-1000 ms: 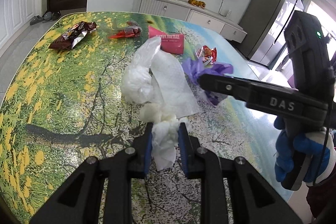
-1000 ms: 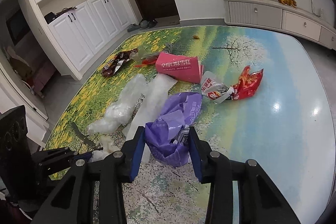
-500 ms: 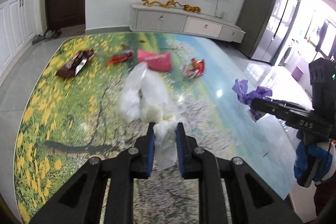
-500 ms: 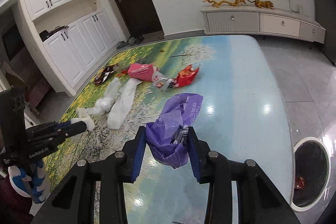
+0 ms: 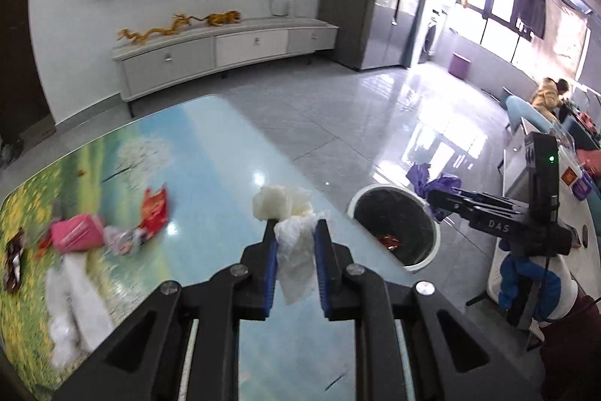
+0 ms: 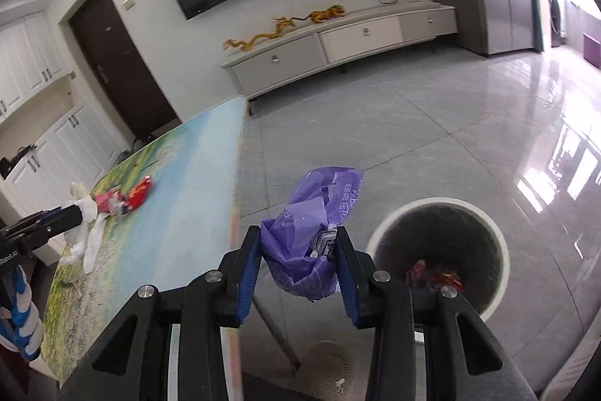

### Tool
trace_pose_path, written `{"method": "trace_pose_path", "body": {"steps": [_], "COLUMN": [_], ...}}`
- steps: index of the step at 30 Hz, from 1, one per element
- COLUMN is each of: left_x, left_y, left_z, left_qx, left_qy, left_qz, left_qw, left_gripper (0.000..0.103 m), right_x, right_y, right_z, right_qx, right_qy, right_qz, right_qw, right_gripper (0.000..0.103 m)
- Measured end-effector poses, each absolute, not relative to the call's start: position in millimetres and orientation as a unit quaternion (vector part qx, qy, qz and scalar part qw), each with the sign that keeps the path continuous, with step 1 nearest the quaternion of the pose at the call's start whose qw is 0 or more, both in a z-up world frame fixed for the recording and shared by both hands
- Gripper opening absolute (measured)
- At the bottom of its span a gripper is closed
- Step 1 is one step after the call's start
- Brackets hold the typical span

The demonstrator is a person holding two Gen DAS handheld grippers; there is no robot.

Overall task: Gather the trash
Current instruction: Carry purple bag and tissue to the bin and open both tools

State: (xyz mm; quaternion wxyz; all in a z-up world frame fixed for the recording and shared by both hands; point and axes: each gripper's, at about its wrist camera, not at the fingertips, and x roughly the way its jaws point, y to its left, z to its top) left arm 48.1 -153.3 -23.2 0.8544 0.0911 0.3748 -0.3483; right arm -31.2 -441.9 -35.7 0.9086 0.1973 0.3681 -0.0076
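Observation:
My left gripper (image 5: 292,232) is shut on a crumpled white tissue (image 5: 291,213) and holds it above the table's right part, near the edge. My right gripper (image 6: 298,243) is shut on a purple plastic bag (image 6: 311,232) and holds it over the floor, just left of the round white bin (image 6: 488,213). In the left wrist view the right gripper (image 5: 432,194) with the purple bag (image 5: 426,177) is at the bin's (image 5: 424,262) far right rim. The bin holds a red wrapper (image 6: 447,279).
On the landscape-print table (image 5: 210,175) lie a red wrapper (image 5: 154,209), a pink packet (image 5: 77,231), a brown wrapper (image 5: 13,260) and white plastic sheets (image 5: 73,307). A TV cabinet (image 5: 225,51) stands against the far wall. Glossy tiled floor (image 6: 432,123) surrounds the bin.
Both grippers have swung right, away from the table's middle toward the bin. The right one has left the tabletop with the purple bag. The left one has carried the tissue toward the table edge.

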Motion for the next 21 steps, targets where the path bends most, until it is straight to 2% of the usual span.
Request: {"method": "trace_pose_path", "body": {"steps": [8, 13, 15, 19, 21], "left_x": [74.4, 93.9, 101.8, 109.8, 110.6], "left_y": [-298.9, -358.3, -377.2, -397.0, -400.2], "left_z": [-55.4, -77.6, -88.0, -96.9, -95.1], "left_qx": [0.135, 0.128, 0.118, 0.109, 0.105], "left_qy": [0.414, 0.444, 0.465, 0.478, 0.477], "left_qz": [-0.406, -0.414, -0.415, -0.412, -0.413], "left_qw": [0.803, 0.785, 0.773, 0.768, 0.769], "left_gripper": [0.018, 0.018, 0.024, 0.055, 0.057], "right_x": [-27.7, -19.2, -15.9, -18.7, -20.9], "right_y": [-522.6, -548.3, -555.2, -565.0, -566.8], "right_z": [-82.8, -108.4, -115.9, -125.5, -126.9], "right_qx": [0.245, 0.252, 0.252, 0.251, 0.252], "right_qy": [0.39, 0.409, 0.417, 0.428, 0.428], "right_qz": [-0.079, -0.099, -0.111, -0.127, -0.133], "right_qw": [0.884, 0.871, 0.866, 0.859, 0.858], "right_gripper": [0.037, 0.039, 0.042, 0.052, 0.056]}}
